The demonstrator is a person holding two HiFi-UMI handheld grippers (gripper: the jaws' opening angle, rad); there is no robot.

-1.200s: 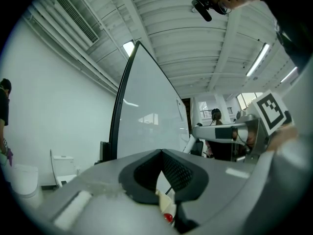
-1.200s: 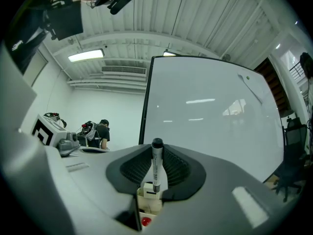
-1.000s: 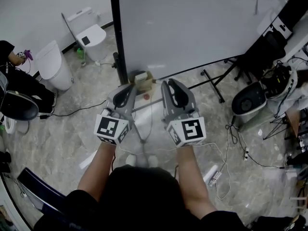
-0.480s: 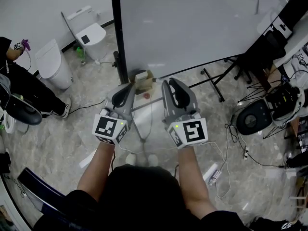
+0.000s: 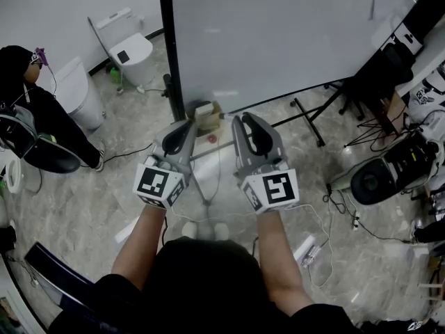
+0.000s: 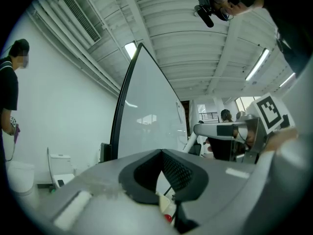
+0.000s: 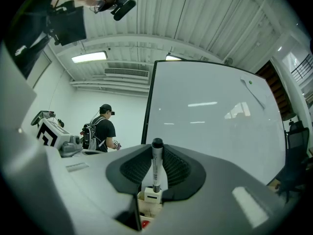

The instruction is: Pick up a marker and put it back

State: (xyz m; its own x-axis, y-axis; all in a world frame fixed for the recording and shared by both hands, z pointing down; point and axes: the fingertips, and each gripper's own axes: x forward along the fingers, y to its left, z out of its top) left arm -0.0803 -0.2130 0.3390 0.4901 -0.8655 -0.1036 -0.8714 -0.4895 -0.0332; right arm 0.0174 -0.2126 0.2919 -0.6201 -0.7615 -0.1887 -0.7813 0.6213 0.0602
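Grey marble floor [image 5: 104, 186] w/ whiteboard [image 5: 278, 33] on stand at far side. Judged approx halfway: pick-up done, put-back left to do. Marker [image 7: 156, 168] clamped upright betw jaws of right hand-held gripper [image 7: 156, 150], jaws narrowed onto barrel, both ends poking out. Left hand-held gripper [image 6: 161, 153] alongside to left, tips together, nothing in it. Small cream box [image 7: 151, 198] at whiteboard foot, just beyond right jaws, in line below marker's lower end. Prob the drop-off spot, not yet reached.
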